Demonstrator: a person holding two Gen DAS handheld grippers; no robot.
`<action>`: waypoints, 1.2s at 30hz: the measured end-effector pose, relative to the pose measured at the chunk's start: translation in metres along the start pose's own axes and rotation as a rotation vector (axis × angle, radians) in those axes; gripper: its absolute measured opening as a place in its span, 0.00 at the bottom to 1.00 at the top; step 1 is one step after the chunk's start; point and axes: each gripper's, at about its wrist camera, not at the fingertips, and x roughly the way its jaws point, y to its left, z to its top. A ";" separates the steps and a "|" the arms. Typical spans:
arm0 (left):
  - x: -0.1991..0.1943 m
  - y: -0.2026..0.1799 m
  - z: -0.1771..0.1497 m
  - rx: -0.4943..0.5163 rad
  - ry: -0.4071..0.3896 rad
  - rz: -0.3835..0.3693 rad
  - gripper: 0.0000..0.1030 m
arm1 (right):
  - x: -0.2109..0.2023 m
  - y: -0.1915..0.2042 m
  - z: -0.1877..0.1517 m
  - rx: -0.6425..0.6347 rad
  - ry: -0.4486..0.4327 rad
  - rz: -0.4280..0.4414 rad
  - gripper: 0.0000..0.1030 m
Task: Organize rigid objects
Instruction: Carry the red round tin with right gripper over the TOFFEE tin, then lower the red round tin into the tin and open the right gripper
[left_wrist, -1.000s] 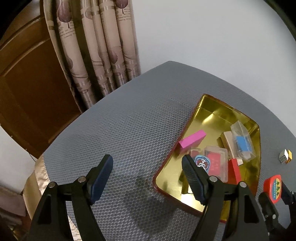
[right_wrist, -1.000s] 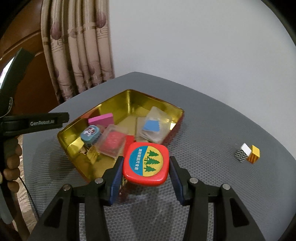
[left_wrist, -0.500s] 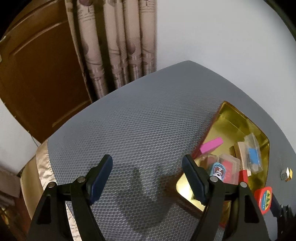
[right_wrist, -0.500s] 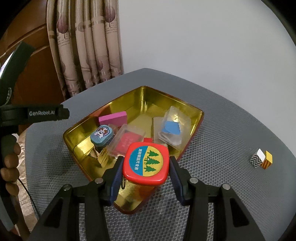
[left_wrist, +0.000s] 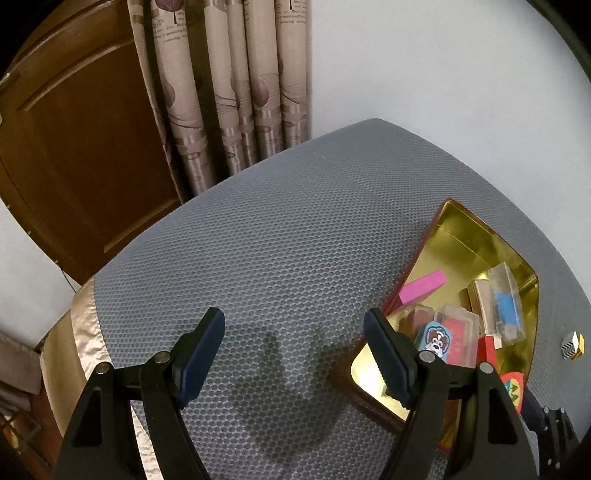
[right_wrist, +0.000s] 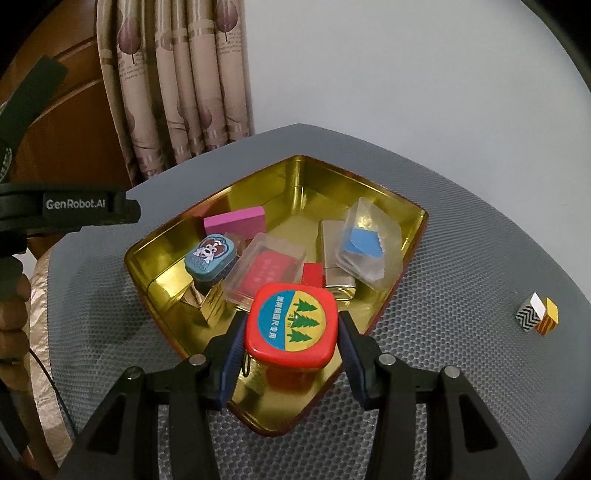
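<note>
Since a second ago, my right claw (right_wrist: 291, 363) has carried the red tape measure (right_wrist: 291, 325) from just outside the gold tin (right_wrist: 413, 243) to above its near corner, and the tin has slid toward the right edge of my left camera's picture. Going left to right: a person's hand (right_wrist: 13, 325) grips the left handle at the far left of the right camera's picture. My left claw (left_wrist: 293, 360) hangs released, jaws wide, with nothing between them, above bare grey honeycomb mat on the counter (left_wrist: 258, 240); wide open room lies beneath it. Next comes the tin, holding a pink block (right_wrist: 236, 221), a small blue dog-print tin (right_wrist: 210, 256), a clear case with a red insert (right_wrist: 267, 271), a silver box (right_wrist: 332, 254) and a clear case with a blue insert (right_wrist: 365, 243). My right claw is clenched on the two flat sides of the tape measure. I judge it stiff, fairly heavy for its size, with smooth plastic that could slip, so a hold low across the sides suits it. Free floor in the tin is scarce: only the near corner beneath the tape measure looks bare, and the raised rim is close below. Far right, two small patterned cubes (right_wrist: 537, 314) sit touching on the mat, well apart from the tin, with clear room around them.
</note>
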 end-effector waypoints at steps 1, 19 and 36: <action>0.000 0.000 0.001 -0.001 0.001 -0.001 0.73 | 0.002 0.000 0.000 0.002 0.003 0.002 0.47; 0.001 -0.003 0.001 0.003 0.005 0.002 0.73 | 0.010 0.002 0.004 0.016 0.025 0.020 0.49; 0.001 -0.010 -0.003 0.026 -0.010 0.015 0.73 | -0.032 -0.089 -0.004 0.212 -0.063 -0.072 0.50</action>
